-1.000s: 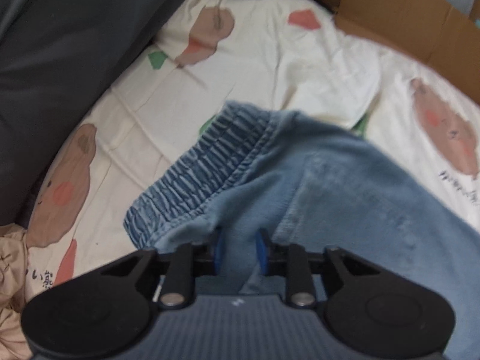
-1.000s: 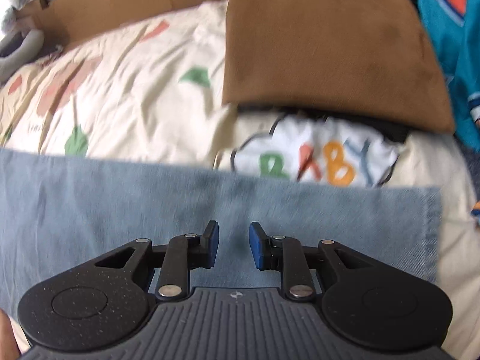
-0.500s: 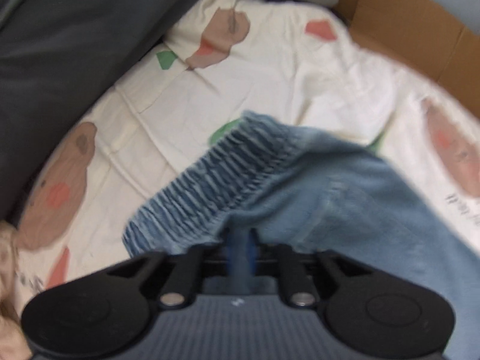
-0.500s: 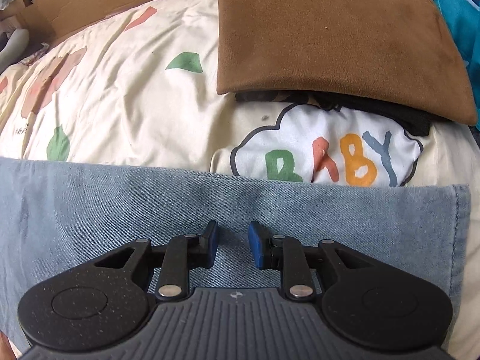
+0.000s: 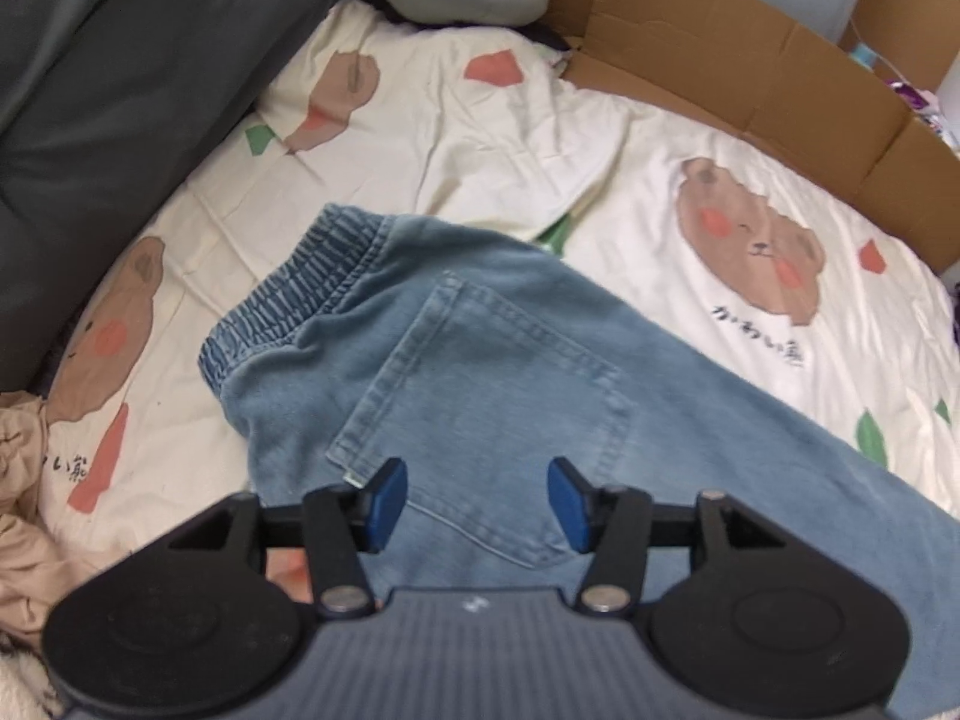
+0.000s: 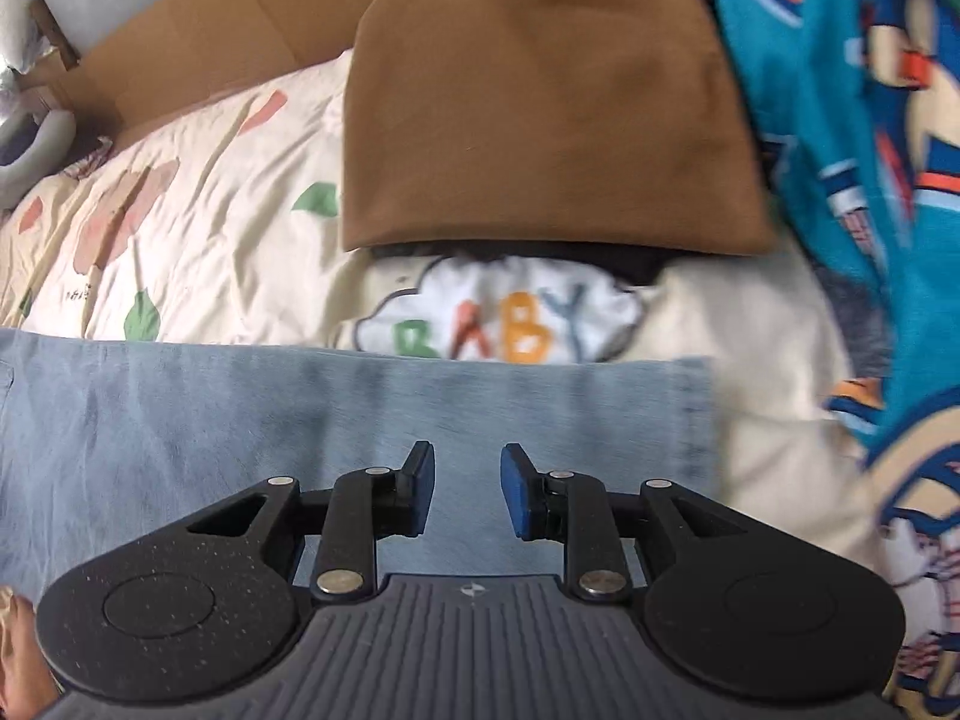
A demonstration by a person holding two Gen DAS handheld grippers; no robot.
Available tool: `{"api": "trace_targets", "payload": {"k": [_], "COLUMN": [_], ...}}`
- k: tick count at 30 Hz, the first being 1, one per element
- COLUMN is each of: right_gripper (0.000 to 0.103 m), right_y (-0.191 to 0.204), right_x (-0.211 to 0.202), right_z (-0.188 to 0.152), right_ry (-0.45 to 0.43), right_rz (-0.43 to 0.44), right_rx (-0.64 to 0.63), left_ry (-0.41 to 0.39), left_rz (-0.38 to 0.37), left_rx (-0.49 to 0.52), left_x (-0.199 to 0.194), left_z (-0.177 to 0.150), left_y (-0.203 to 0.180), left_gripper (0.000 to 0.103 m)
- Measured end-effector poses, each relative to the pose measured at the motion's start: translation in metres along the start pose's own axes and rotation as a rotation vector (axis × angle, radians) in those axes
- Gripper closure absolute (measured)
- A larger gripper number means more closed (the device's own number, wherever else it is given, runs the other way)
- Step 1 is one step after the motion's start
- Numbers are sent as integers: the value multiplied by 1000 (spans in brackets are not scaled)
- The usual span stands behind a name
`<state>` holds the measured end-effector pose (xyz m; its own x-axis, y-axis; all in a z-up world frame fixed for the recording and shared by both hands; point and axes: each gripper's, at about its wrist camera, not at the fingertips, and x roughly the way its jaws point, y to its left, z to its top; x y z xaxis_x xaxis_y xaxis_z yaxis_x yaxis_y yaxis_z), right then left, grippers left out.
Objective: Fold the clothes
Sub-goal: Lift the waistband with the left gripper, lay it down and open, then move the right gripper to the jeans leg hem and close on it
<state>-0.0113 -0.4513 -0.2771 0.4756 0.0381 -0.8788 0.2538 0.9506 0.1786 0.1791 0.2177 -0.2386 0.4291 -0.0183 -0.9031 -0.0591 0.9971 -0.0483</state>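
Observation:
Light blue jeans [image 5: 480, 372] lie flat on a cream bedsheet [image 5: 480, 120] printed with bears. Their elastic waistband [image 5: 288, 294] points to the upper left and a back pocket [image 5: 486, 414] faces up. My left gripper [image 5: 477, 504] is open and empty, just above the pocket. In the right wrist view the jeans' leg [image 6: 300, 414] runs across with its hem [image 6: 699, 414] at the right. My right gripper [image 6: 465, 495] is open and empty over the leg near the hem.
A folded brown garment [image 6: 540, 102] lies on a white "BABY" shirt [image 6: 510, 324] beyond the hem. A teal printed garment [image 6: 870, 180] is at the right. Cardboard [image 5: 750, 60] borders the far side. A dark grey cushion [image 5: 90, 90] is at the left, crumpled beige cloth [image 5: 24, 510] beside it.
My left gripper was pinching the jeans near the waistband, then let go, opened wide and pulled back; the jeans now lie flat. My right gripper stayed open over the leg and shifted slightly.

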Motion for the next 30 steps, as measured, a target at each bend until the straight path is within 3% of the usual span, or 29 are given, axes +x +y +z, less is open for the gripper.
{"api": "trace_targets", "payload": {"k": [8,13,19,20,21,23,30], "right_gripper": [64,56,54,53,44,35,33], "right_y": [-35,-47,-53,-55,-57,-61,-76], "right_x": [-49,-69,-89,-91,-93,-96,-99], "right_z": [-18,-33,-40,-40,-41,-41,-50], "right_ry": [-3,6,-13,-20,-27,-45,-124], "right_rz": [71,82,105,107,109,101,45], "right_rx": [8,20,5,6,7,10,31], "left_ry": [-16,-18,-7,-4,-2,4,-8], "left_rz": [-20,-24,-20,-20,-19,-18,-8], "left_rx": [21,31,45,49,54,66,96], "left_x": [-52,-81,-111,-117,-122,-134,-165], "left_z": [2,-2,-8,-9,-9,-11,-11], "left_y": [-30,-46,-65,-68,-71,-76,-88], "left_gripper": [34,30,28,28,28,26,19]}}
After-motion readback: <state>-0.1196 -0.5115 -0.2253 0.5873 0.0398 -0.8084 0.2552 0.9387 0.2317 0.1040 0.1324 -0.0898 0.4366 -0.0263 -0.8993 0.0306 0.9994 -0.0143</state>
